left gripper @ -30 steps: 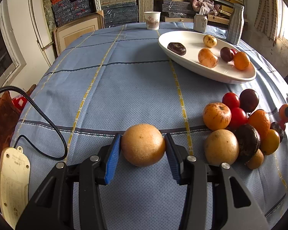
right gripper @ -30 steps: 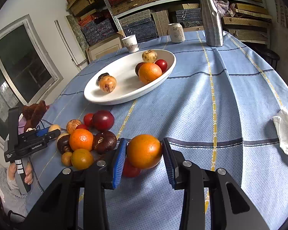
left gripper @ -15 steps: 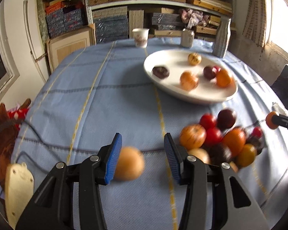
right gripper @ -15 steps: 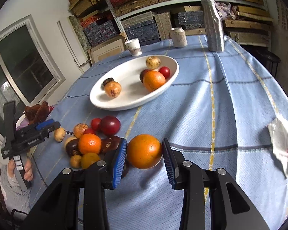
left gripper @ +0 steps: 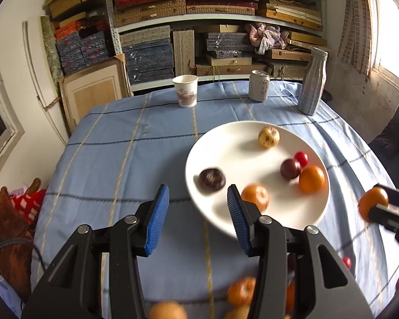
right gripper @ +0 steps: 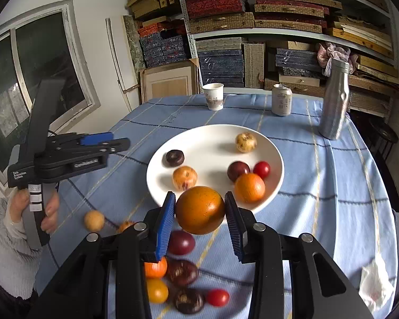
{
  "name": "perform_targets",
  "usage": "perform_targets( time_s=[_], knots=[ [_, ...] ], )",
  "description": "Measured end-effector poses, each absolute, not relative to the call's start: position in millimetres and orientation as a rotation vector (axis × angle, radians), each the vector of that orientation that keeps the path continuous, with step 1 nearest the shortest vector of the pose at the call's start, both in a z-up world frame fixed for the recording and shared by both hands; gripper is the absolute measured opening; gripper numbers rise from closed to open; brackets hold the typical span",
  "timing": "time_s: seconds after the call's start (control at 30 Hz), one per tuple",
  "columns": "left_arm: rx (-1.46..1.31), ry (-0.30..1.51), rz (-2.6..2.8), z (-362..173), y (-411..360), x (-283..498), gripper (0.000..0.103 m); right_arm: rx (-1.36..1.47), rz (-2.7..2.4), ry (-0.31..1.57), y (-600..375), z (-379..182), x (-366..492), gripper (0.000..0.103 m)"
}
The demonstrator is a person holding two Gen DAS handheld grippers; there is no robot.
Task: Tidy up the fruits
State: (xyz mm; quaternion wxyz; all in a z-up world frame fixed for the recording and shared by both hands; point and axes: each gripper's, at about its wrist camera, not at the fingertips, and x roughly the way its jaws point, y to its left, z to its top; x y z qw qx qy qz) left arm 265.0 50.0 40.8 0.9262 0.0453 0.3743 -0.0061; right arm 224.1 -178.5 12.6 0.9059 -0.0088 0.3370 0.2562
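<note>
Glossy round orange [right gripper: 200, 210], ribbed right claw [right gripper: 200, 214]

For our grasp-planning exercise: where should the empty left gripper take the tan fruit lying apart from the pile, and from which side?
Pinch the tan fruit across its widest middle, coming down from above with the left gripper. It is round, so an off-centre pinch would probably slip.

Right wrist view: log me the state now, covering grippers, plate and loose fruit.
right gripper: shut on an orange, held clear of the table in front of the plate's near rim
left gripper: open, nothing between its jaws
white plate: six fruits, including a plum and a cherry tomato
loose pile: on the blue tablecloth, below the right gripper
tan fruit: lies apart, left of the pile
</note>
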Motion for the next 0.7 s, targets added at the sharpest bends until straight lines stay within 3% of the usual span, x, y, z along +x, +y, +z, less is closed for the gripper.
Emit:
perform_targets(
  time_s=[0.23,0.43,0.5,0.7],
  knots=[
    [0.042,0.838,-0.075,20.5,52.8,301.2,0.046,-0.01,0.554,0.745,-159.9,-4.8,256.1,0.038],
    [0.095,0.857,0.04,-5.3,102.5,203.4,0.052,0.014,0.594,0.75,-163.3,-13.2,252.6,0.038],
    [0.103,0.874,0.083,-19.0,113.5,180.1,0.067,0.015,0.606,0.744,-162.6,-12.4,249.6,0.038],
    [0.117,0.891,0.058,-48.1,108.1,159.6,0.067,0.031,0.61,0.725,-167.1,-7.4,244.8,0.038]
  ],
)
